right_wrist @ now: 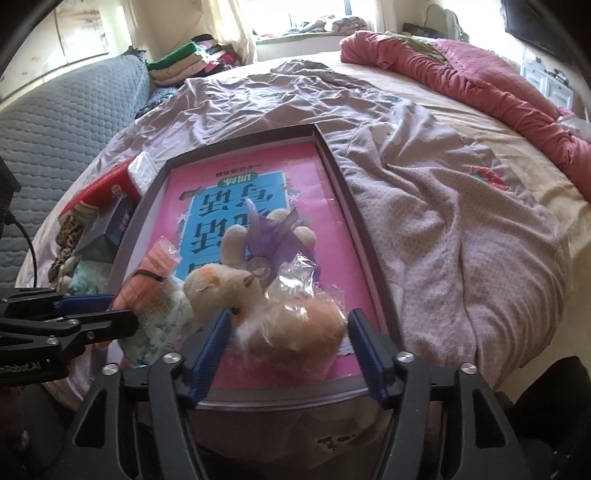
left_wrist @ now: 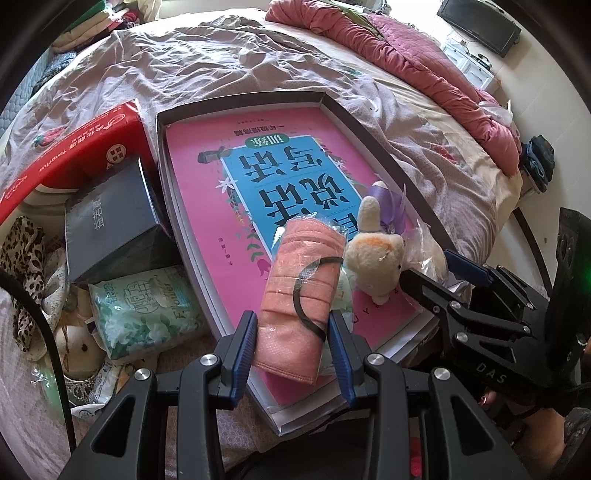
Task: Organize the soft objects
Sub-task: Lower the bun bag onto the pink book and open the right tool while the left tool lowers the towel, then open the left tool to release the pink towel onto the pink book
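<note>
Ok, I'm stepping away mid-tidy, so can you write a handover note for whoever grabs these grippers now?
Left claw: shut on the pink mask pack, over the near end of the box.
Right claw: open around the plush toy, which lies on the pink book in the box.
Done: plush looks placed.
Left: set the mask pack down; green tissue pack, leopard scarf and doll lie beside the box.

A wide bed (right_wrist: 424, 155) fills the room, spread with a rumpled mauve sheet (right_wrist: 258, 107); a pink quilt (right_wrist: 480, 85) is bunched along its far edge. Daylight pours through a window (right_wrist: 314, 11); a grey quilted sofa (right_wrist: 66, 122) stands alongside, folded clothes (right_wrist: 184, 62) stacked nearby.
</note>
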{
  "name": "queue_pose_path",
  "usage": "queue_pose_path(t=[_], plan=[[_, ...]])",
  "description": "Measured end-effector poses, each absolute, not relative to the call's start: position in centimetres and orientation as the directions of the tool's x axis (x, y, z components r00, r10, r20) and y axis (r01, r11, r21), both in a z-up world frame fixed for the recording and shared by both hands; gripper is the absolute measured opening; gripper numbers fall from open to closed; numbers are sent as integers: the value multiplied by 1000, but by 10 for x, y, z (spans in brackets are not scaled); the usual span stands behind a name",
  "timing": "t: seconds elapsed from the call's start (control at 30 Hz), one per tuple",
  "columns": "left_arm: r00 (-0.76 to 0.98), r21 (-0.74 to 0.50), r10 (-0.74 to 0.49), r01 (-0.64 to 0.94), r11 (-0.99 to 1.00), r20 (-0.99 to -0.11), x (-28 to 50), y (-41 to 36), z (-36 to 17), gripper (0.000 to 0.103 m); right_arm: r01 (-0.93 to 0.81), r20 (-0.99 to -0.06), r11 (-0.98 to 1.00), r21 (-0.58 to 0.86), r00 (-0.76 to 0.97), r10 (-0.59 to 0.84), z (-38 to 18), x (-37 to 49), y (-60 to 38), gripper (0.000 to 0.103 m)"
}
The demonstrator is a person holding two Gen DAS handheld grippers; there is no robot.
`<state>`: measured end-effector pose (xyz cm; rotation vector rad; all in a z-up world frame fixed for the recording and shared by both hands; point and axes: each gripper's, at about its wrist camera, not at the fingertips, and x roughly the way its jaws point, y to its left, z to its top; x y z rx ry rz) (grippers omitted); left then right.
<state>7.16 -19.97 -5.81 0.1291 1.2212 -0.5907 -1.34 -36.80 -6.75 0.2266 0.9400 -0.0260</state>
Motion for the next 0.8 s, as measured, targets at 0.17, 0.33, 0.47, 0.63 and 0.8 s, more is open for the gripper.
queue_pose_path(t=[0.17,0.33,0.47,0.63,0.8], plan=[[208,-224,-362,487,844,-909,71,-200,-57,39,123,-802,976,180,593,74,-65,-15,-366,74],[210,-232,-368,483,844,-906,70,-197,-54,39,135,-797,974,181,600,65,-61,-18,-369,74],[208,-238,-372,478,845,-905,71,-196,-53,40,146,-791,972,186,609,60,-57,-20,-371,74],[205,-237,-367,472,849,-907,70,-196,-52,40,155,-784,970,187,619,53,-52,-22,-372,74],[205,-223,-352,472,853,-913,70,-197,-52,42,155,-779,969,191,625,53,-49,-23,-372,74]])
